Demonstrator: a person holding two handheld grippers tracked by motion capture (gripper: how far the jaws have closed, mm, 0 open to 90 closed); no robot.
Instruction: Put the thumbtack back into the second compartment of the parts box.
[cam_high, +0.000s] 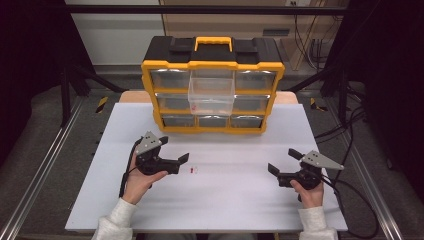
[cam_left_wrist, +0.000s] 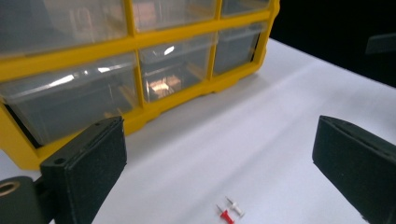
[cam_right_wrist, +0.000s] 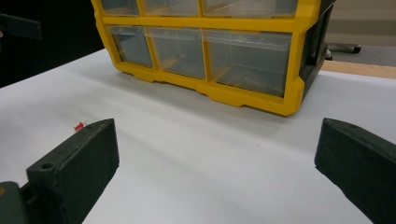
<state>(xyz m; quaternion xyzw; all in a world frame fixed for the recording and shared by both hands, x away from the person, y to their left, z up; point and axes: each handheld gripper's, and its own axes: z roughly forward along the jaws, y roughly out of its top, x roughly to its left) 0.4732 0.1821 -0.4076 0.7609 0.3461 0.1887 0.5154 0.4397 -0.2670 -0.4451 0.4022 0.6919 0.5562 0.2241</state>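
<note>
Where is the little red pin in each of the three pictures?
High view: red pin on the white table, just right of the left gripper.
Left gripper view: bottom centre, beside a white pin.
Right gripper view: far left, above the left finger.
Shared landmark: the yellow organizer.

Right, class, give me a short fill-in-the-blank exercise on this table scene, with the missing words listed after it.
1. The drawer cabinet has a frame coloured ____.
2. Beside the white pin lies a pin coloured ____.
3. The two pins lie nearer the ____ gripper.
4. The left gripper and the right gripper both have their jaws ____.

Missing words: yellow; red; left; open
</note>
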